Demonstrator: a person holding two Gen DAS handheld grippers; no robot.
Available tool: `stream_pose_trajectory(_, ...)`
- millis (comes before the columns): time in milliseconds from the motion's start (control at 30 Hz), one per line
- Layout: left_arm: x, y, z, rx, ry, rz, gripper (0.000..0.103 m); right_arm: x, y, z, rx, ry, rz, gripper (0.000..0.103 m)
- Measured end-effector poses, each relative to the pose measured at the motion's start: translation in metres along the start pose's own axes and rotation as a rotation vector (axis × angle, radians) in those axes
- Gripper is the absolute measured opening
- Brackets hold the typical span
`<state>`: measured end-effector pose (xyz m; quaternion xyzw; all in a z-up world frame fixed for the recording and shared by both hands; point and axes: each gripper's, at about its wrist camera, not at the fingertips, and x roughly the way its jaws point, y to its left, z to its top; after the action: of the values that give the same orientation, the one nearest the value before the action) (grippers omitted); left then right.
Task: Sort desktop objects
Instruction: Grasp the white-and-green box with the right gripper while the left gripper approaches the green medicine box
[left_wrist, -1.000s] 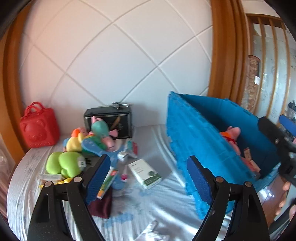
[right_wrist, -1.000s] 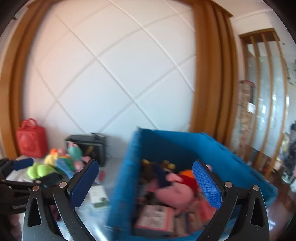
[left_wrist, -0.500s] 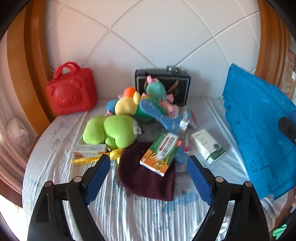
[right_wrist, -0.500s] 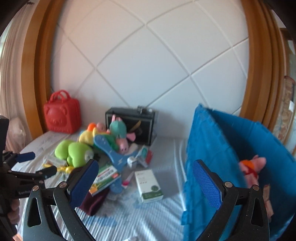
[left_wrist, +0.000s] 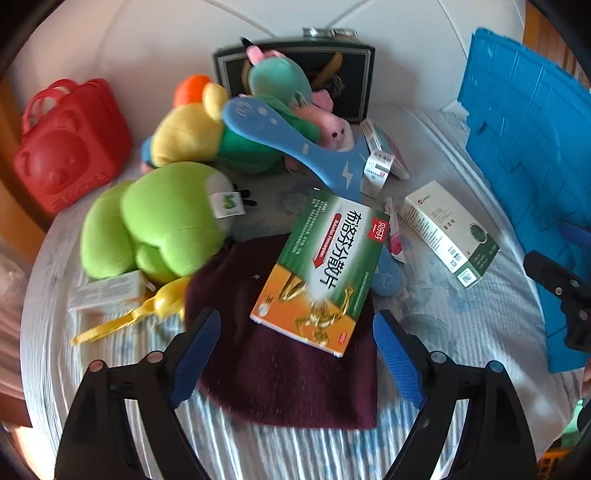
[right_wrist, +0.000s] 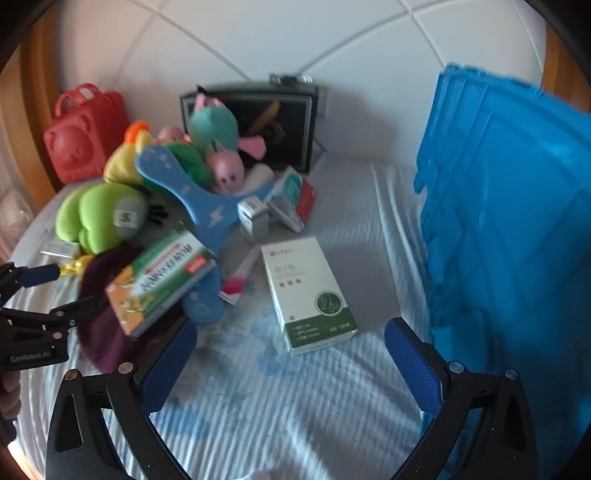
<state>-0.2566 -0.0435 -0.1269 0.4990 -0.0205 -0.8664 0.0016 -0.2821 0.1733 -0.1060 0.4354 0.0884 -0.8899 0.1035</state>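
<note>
My left gripper (left_wrist: 295, 354) is open and empty, low over a dark maroon cloth (left_wrist: 280, 369) with a green-and-orange medicine box (left_wrist: 321, 269) lying on it between the fingers' line. My right gripper (right_wrist: 291, 365) is open and empty, just short of a white-and-green box (right_wrist: 308, 295) on the striped sheet. The pile holds a green plush (left_wrist: 155, 221), a blue flat toy (left_wrist: 295, 147), a yellow plush (left_wrist: 184, 129) and a teal-and-pink plush (left_wrist: 280, 85). The blue crate (right_wrist: 509, 221) stands at the right.
A red bear bag (left_wrist: 66, 147) stands at the back left and a black case (left_wrist: 295, 81) against the white wall. Small boxes (left_wrist: 380, 162), a yellow spoon-like toy (left_wrist: 140, 314) and a white box (left_wrist: 107, 291) lie around the pile. The left gripper shows at the right wrist view's left edge (right_wrist: 33, 321).
Both grippers swung left from the crate and came down toward the pile. The left one closed in on the medicine box and cloth, the right one on the white-and-green box.
</note>
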Motion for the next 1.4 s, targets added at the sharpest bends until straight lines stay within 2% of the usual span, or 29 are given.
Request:
stream_pose_trajectory(167, 0.043, -0.006, 0.021, 0.052, 0.06, -0.01, 0.085, 0.051, -0.01, 0.008, 0.031, 0.094, -0.001, 0.103)
stream_pose_trajectory(300, 0.072, -0.008, 0.029, 0.08, 0.122, -0.04, 0.085, 0.077, -0.012, 0.013, 0.027, 0.131, -0.006, 0.103)
stream_pose_trajectory(400, 0.083, -0.008, 0.032, 0.073, 0.138, -0.095, 0.088, 0.096, -0.012, 0.015, 0.011, 0.162, -0.013, 0.103)
stream_pose_trajectory(433, 0.086, -0.008, 0.033, 0.073, 0.14, -0.103, 0.091, 0.102, -0.012, 0.015, 0.005, 0.17, -0.021, 0.103)
stream_pose_trajectory(533, 0.089, -0.01, 0.035, 0.077, 0.143, -0.127, 0.092, 0.116, -0.014, 0.015, -0.001, 0.187, -0.04, 0.103)
stream_pose_trajectory(733, 0.091, -0.029, 0.031, 0.15, 0.15, -0.124, 0.093, 0.14, -0.025, 0.015, 0.018, 0.224, -0.049, 0.103)
stream_pose_trajectory(900, 0.106, -0.038, 0.03, 0.106, 0.179, -0.139, 0.099, 0.151, -0.028, 0.011, 0.036, 0.249, -0.014, 0.103)
stream_pose_trajectory(933, 0.109, -0.039, 0.03, 0.101, 0.186, -0.136, 0.099, 0.156, -0.028, 0.009, 0.043, 0.267, 0.007, 0.103)
stream_pose_trajectory(1033, 0.118, -0.048, 0.026, 0.126, 0.189, -0.051, 0.099, 0.166, -0.03, 0.0, 0.077, 0.315, 0.035, 0.103)
stream_pose_trajectory(1200, 0.119, -0.055, 0.015, 0.123, 0.155, -0.045, 0.099, 0.158, -0.029, -0.009, 0.088, 0.235, 0.031, 0.103)
stream_pose_trajectory(1300, 0.12, -0.06, 0.006, 0.128, 0.144, -0.029, 0.099, 0.156, -0.027, -0.012, 0.095, 0.21, 0.014, 0.103)
stream_pose_trajectory(1400, 0.119, -0.066, -0.003, 0.132, 0.134, 0.007, 0.097, 0.155, -0.026, -0.011, 0.086, 0.223, 0.013, 0.103)
